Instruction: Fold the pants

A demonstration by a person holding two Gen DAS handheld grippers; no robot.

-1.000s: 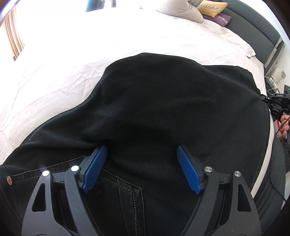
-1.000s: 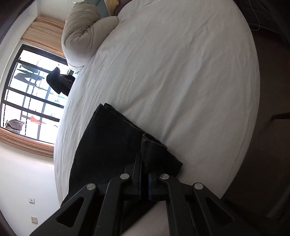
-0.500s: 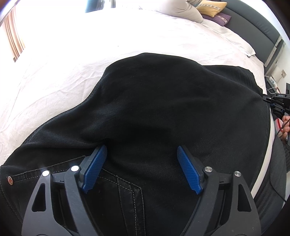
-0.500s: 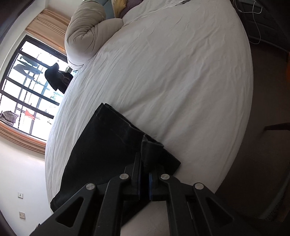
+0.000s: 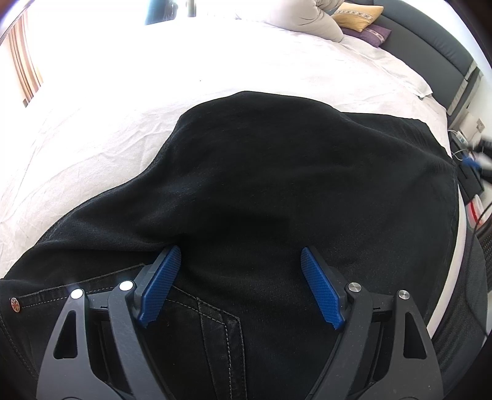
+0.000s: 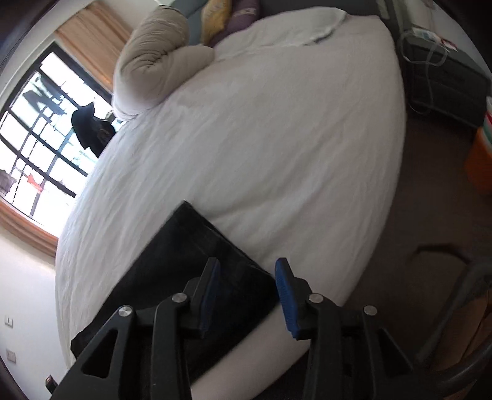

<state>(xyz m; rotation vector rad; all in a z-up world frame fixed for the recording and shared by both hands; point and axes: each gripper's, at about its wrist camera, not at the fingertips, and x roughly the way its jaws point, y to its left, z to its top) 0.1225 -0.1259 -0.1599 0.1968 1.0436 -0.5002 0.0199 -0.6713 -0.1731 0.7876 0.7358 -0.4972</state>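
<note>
A wide bed [image 5: 101,129] covered with a creased white sheet [image 6: 276,147] carries everything. Black pants [image 5: 276,184] lie spread flat on it near its front edge, one end reaching the mattress corner. A rolled beige duvet [image 6: 153,64] rests at the far end, with a yellow cushion [image 5: 356,15] and a purple cushion [image 5: 372,32] beside it against the dark headboard [image 5: 430,40].

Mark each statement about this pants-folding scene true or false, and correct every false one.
1. The pants are black. True.
2. The pants lie on a wooden floor. False: they lie on a white bed sheet.
3. The left gripper stands open over the pants. True.
4. The right gripper is clamped shut on the pants. False: its jaws are opening, the pads apart above the pants' corner.
5. A rolled beige duvet lies at the bed's far end. True.
</note>
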